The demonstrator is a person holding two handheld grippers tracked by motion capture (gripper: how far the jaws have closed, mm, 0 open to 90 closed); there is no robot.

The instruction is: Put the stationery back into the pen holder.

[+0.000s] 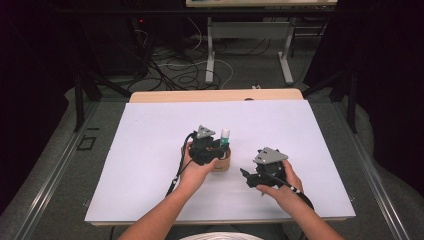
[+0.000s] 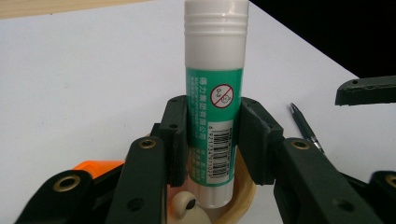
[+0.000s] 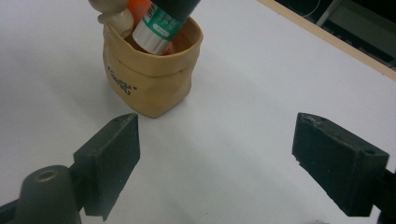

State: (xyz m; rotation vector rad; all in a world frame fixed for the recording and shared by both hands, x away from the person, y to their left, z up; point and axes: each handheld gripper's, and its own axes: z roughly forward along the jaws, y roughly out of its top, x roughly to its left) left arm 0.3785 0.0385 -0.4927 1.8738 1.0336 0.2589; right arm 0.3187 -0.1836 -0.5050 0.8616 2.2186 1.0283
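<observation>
A: Start from the high view. What's going on?

B: Centre of the frame, the left gripper (image 1: 216,146) sits over a small tan pot (image 1: 222,162) on the white table (image 1: 150,150). A glue stick (image 1: 225,135) stands up out of the pot with its white cap topmost. Lower right of centre, the right gripper (image 1: 246,175) rests low over the table, apart from the pot.

A: And the left gripper view?

B: The glue stick (image 2: 214,102) runs down the middle of the frame, upright, and both black pads (image 2: 176,140) press on its green label. So that claw is clamped on the stick. The stick's foot is already down inside the pot (image 2: 243,196), lower centre, beside something orange (image 2: 95,166) and a pale rounded thing (image 2: 187,207) I can't make out. A pen (image 2: 304,127) lies on the table at the right.

A: Right gripper view?

B: Its jaws stand wide apart at the bottom corners, nothing between them. The pot (image 3: 152,79) is in the upper left, with the glue stick (image 3: 156,30) leaning in it.

A: How far along, then?

B: I'd judge the stick is nearly stowed: it's in the pot but not let go. The release is left, and maybe the pen after that.
</observation>
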